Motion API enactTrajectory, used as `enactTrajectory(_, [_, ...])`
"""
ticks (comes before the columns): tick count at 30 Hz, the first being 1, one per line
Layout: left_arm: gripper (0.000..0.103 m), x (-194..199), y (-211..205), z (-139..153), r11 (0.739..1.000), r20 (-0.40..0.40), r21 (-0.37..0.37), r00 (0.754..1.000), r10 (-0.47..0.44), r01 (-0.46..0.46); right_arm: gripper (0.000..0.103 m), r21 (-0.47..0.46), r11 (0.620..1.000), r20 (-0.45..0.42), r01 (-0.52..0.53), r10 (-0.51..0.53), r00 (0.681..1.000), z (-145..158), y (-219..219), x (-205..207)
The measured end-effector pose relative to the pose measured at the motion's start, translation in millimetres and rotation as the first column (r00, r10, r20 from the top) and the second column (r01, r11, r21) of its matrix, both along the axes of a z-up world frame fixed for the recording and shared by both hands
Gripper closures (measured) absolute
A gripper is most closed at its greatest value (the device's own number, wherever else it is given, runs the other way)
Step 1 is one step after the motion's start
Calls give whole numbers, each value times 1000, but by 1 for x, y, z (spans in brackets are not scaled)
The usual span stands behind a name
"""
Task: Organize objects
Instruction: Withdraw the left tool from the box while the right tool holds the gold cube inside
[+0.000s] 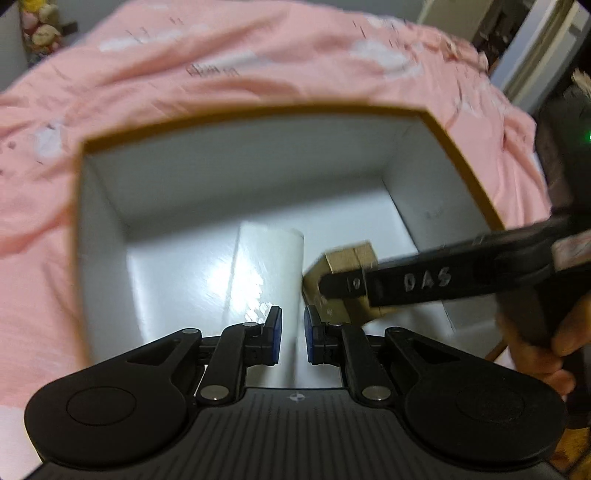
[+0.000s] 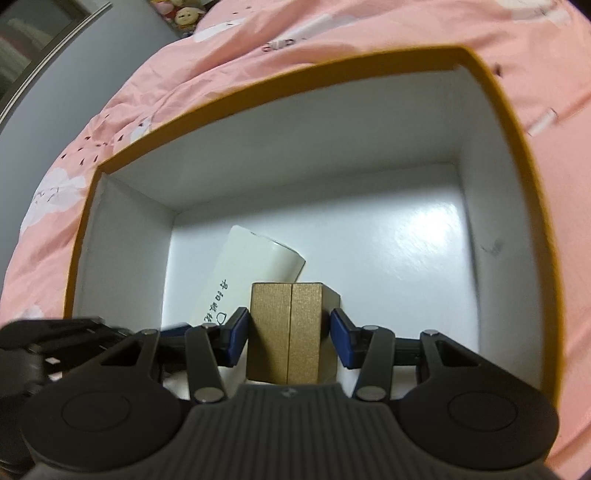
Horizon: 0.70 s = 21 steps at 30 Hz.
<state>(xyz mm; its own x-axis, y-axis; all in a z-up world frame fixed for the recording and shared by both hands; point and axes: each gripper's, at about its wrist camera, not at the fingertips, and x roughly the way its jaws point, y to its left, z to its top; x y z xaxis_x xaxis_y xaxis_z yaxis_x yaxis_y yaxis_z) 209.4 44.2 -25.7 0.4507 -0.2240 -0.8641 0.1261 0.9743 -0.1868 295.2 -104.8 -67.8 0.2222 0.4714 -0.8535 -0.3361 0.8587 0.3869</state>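
An open box with a tan rim (image 1: 465, 162) and white inside sits on a pink bedsheet. A white carton (image 1: 266, 266) lies on the box floor; it also shows in the right wrist view (image 2: 255, 266). My left gripper (image 1: 293, 334) is just above the carton's near end, its jaws narrowly apart and holding nothing. A small gold-brown box (image 2: 286, 332) stands inside the box beside the carton; it also shows in the left wrist view (image 1: 347, 262). My right gripper (image 2: 288, 341) straddles it, with a small gap on the right side.
The pink bedsheet (image 1: 221, 74) surrounds the box on all sides. Plush toys (image 1: 40, 29) sit at the far left corner. A dark doorway and white frame (image 1: 535, 44) are at the far right. The box's right half (image 2: 424, 240) holds nothing.
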Motion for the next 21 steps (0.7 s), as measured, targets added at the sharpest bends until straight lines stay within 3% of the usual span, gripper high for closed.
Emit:
enactTrajectory(5, [89, 2, 28, 21, 998, 56, 14, 997, 53, -54, 53, 25, 998, -6, -51, 51, 999, -2, 24, 5])
enactTrajectory(9, [89, 12, 38, 27, 998, 72, 37, 996, 44, -46, 53, 46, 994, -30, -98, 100, 995, -5, 44, 5])
enactTrajectory(15, [89, 21, 41, 23, 998, 79, 70, 997, -3, -2, 53, 117, 990, -169, -79, 98, 981, -17, 55, 7])
enactTrajectory(21, [89, 27, 43, 21, 996, 103, 82, 994, -25, 16, 53, 110, 987, -139, -114, 129, 982, -13, 60, 3])
